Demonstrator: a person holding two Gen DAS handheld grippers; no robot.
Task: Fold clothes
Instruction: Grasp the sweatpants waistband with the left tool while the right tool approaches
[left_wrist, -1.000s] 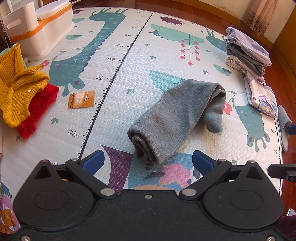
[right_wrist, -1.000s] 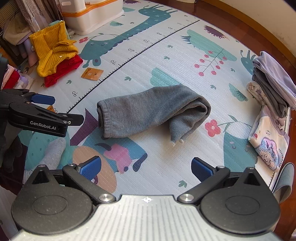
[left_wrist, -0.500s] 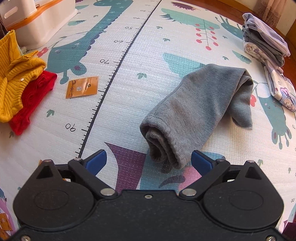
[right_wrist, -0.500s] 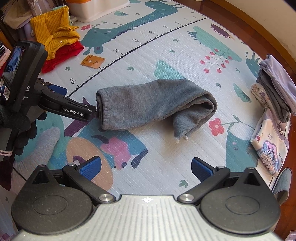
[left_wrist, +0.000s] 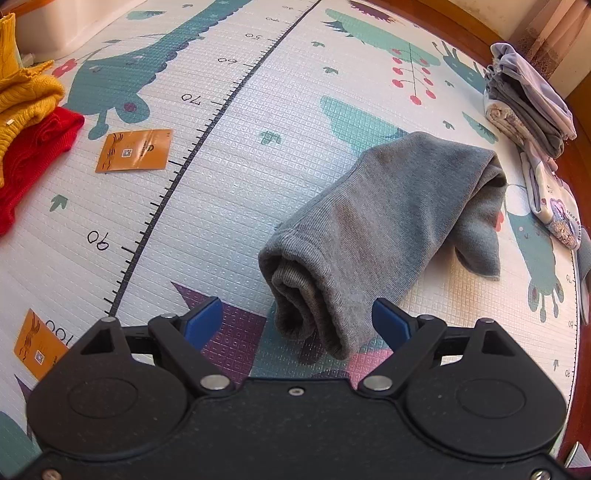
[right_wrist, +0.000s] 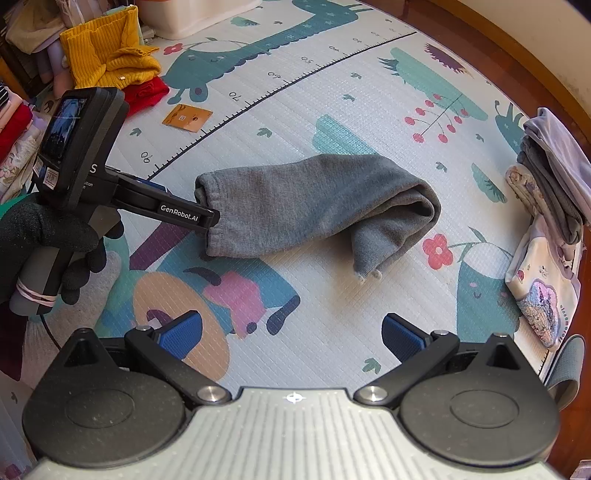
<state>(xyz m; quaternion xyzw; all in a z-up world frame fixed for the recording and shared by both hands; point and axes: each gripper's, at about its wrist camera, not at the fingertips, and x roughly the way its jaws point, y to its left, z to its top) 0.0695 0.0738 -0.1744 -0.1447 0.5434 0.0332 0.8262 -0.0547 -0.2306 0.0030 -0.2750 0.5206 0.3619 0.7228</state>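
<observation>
A grey knit garment (left_wrist: 388, 221) (right_wrist: 314, 206) lies loosely folded lengthwise on the patterned play mat (left_wrist: 229, 177) (right_wrist: 332, 314). Its rolled cuff end reaches in between the blue pads of my open left gripper (left_wrist: 297, 321), without being pinched. In the right wrist view the left gripper (right_wrist: 207, 218), held by a gloved hand (right_wrist: 48, 240), touches that same cuff end. My right gripper (right_wrist: 291, 332) stands open over bare mat, well short of the garment's near edge. The garment's far end is doubled under, with a corner flap sticking out.
A stack of folded clothes (left_wrist: 528, 99) (right_wrist: 554, 173) and a white printed top (right_wrist: 543, 280) sit at the mat's right edge. Yellow (left_wrist: 22, 96) and red (left_wrist: 33, 147) knits lie at the left. Two orange packets (left_wrist: 133, 149) (left_wrist: 37, 347) lie on the mat. Wooden floor borders the mat.
My left gripper has moved forward and down until the grey garment's cuff end sits between its open fingers. The right gripper has edged slightly closer; the garment itself has not moved.
</observation>
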